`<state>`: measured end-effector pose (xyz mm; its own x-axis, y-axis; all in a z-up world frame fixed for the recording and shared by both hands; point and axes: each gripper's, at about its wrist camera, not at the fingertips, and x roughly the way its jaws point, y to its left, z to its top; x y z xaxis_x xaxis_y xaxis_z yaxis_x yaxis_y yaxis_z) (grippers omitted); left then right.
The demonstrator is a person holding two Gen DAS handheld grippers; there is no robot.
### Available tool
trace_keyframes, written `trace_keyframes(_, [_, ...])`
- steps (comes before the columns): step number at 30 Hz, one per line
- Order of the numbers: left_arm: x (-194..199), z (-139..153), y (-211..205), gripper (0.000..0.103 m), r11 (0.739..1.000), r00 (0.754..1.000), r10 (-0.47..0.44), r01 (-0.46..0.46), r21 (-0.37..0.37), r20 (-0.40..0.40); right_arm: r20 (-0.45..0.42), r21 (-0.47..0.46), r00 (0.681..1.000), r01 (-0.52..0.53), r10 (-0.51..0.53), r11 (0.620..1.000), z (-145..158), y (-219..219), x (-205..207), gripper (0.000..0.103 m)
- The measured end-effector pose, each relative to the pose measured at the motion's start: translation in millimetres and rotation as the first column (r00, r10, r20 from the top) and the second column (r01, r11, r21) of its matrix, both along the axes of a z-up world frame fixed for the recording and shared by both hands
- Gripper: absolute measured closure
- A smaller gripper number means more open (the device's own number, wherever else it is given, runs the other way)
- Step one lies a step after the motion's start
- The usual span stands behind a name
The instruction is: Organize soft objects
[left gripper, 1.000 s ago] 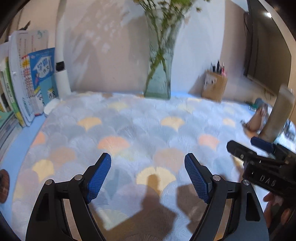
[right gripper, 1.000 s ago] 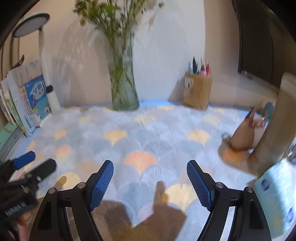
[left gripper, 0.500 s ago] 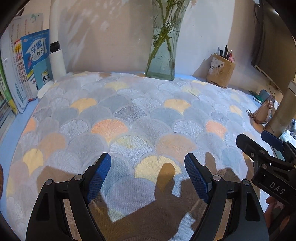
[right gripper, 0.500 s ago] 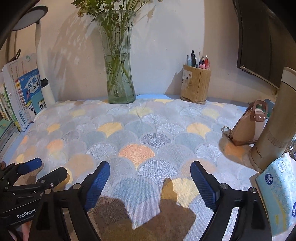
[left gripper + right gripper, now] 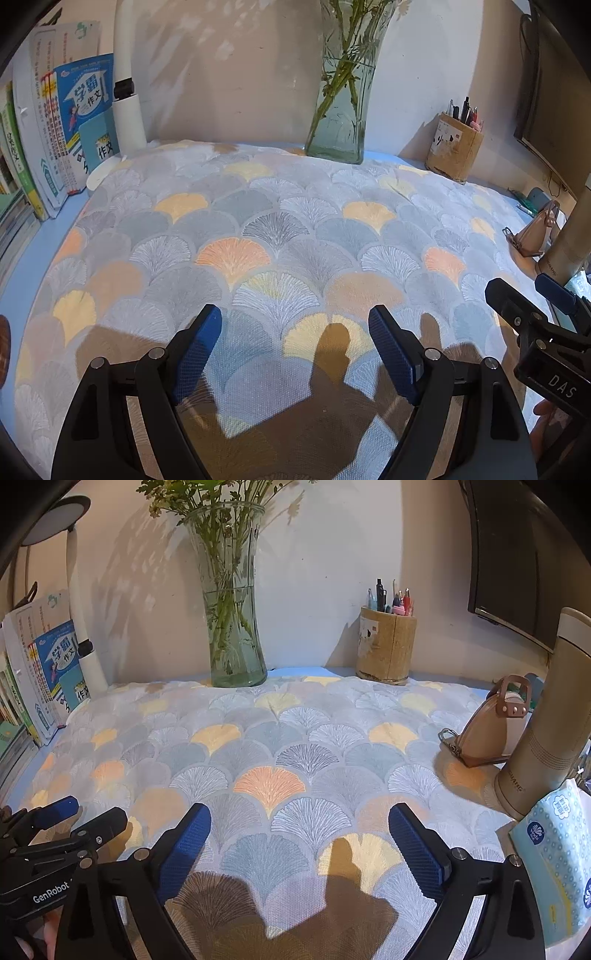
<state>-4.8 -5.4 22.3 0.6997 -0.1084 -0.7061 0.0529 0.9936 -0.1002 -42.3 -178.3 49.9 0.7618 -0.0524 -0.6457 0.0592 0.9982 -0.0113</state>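
vase (image 5: 234,627), pen holder (image 5: 386,650) behind patterned cloth (image 5: 280,746).

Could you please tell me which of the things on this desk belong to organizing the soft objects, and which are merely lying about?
Part of the job:
- patterned cloth, spread flat on the desk
- left claw, open and empty
- right claw, empty, jaws opening

Lying about:
- glass vase
- pen holder
- books
- beige flask
- small tan bag
- tissue pack
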Motion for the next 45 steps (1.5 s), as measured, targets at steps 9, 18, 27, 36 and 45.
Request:
trace_keyframes(9, [1,-1,-2,0.022,1.000,1.000,-0.015,0.015,0.001,-0.010,-0.002,0.010,1.000,0.005,-0.005,1.000,0,-2,0,0.002])
trace_keyframes(18, [3,-2,-1,0.022,1.000,1.000,-0.008,0.008,-0.013,-0.022,-0.011,0.017,1.000,0.007,-0.007,1.000,0,-3,1,0.002])
trace_keyframes(27, [1,-1,3,0.022,1.000,1.000,0.010,-0.010,-0.020,-0.011,-0.029,0.035,0.999,0.020,-0.019,0.999,-3,-5,3,0.001])
trace_keyframes(36, [5,-9,6,0.022,0.998,0.992,0.058,-0.059,-0.004,-0.111,-0.046,0.034,0.999,0.019,-0.017,0.999,-4,-7,5,0.001])
trace_keyframes(45, [-6,-15,-12,0.000,0.997,0.989,0.038,-0.027,0.077,-0.141,-0.077,0.021,0.997,0.015,-0.013,1.000,-8,-7,-4,0.001])
